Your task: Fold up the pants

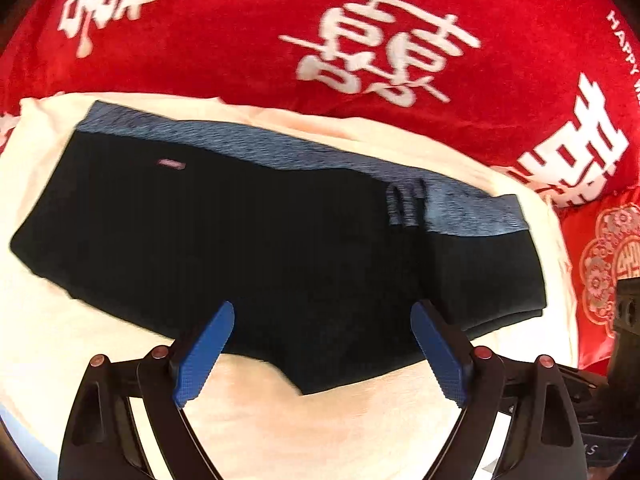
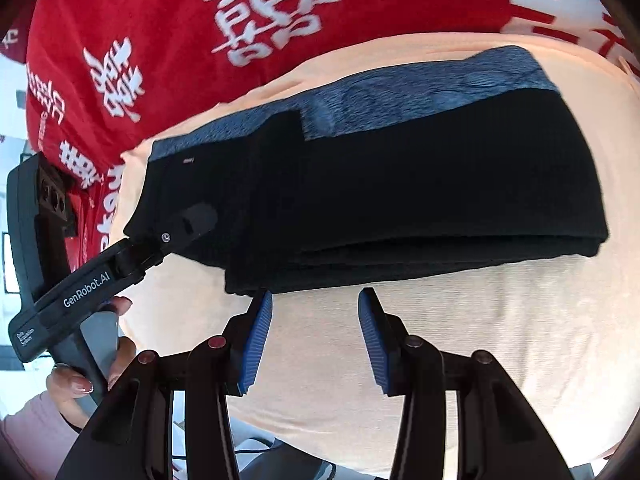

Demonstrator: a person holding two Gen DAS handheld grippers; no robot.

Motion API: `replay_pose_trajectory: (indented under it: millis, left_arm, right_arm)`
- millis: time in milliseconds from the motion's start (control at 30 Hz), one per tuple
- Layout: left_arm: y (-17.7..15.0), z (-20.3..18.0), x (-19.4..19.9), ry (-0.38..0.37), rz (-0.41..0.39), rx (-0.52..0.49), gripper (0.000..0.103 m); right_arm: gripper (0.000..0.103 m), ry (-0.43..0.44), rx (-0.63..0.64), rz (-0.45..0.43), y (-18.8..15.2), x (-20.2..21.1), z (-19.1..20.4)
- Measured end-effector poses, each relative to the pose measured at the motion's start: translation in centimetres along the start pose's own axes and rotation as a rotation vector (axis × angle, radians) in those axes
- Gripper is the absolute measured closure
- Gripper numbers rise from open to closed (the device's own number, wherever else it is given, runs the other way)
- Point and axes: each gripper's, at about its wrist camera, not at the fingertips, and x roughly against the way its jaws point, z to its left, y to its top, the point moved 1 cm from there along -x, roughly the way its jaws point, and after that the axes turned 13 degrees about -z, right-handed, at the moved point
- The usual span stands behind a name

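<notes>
The black pants (image 1: 248,240) lie folded into a compact stack on a cream cloth (image 1: 320,432), which is spread over a red blanket (image 1: 240,32) printed with white characters. A blue-grey waistband (image 1: 280,148) runs along the far edge of the pants, and a small pink label sits near it. The left gripper (image 1: 320,344) hangs over the near edge of the pants, its jaws spread wide with nothing gripped. The right gripper (image 2: 316,332) hovers over the cream cloth just beside the folded edge, its jaws partly apart and empty. In the right wrist view a hand (image 2: 96,364) holds the left gripper's handle.
</notes>
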Motion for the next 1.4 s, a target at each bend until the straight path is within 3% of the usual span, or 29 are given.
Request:
replay_pose_trajectory:
  millis: [100,233,433,533,733,1033,1133,1267,1400]
  left_arm:
    - [-0.1,1.1,0.2,0.053,0.004,-0.009,0.013]
    - [0.1,3.0,1.0,0.068,-0.02,0.016,0.013]
    - [0.7,5.6,1.7,0.022,-0.043,0.068,0.013]
    - [1.0,6.5,2.0,0.03,-0.058,0.065,0.013]
    - [1.4,9.4,1.8,0.063,-0.052,0.124,0.013]
    - [1.4,14.1,0.6,0.181,-0.019,0.233,0.013]
    - [1.3,16.0,0.9,0.172,-0.029,0.298,0.013]
    - [0.8,19.1,1.3,0.087,-0.065,0.445,0.013]
    - [0.5,20.0,1.2,0.138,-0.068,0.427,0.013]
  right_arm:
    - [0.054,0.003,0.02,0.009,0.0,-0.5,1.2]
    - [0.054,0.002,0.043,0.018,0.0,-1.0,2.6]
    - [0.036,-0.015,0.088,0.024,0.3,-2.0,4.9]
    - [0.022,-0.036,0.123,0.016,0.6,-2.4,6.0]
    - [0.022,-0.06,0.161,0.032,1.3,-3.8,7.7]
    - [0.021,-0.107,0.17,0.059,1.9,-5.8,8.5]
    - [0.021,-0.136,0.169,0.075,1.9,-6.7,8.0]
    - [0.021,-0.129,0.179,0.101,1.4,-7.8,7.7]
    - [0.021,-0.141,0.202,0.112,0.9,-8.5,7.8]
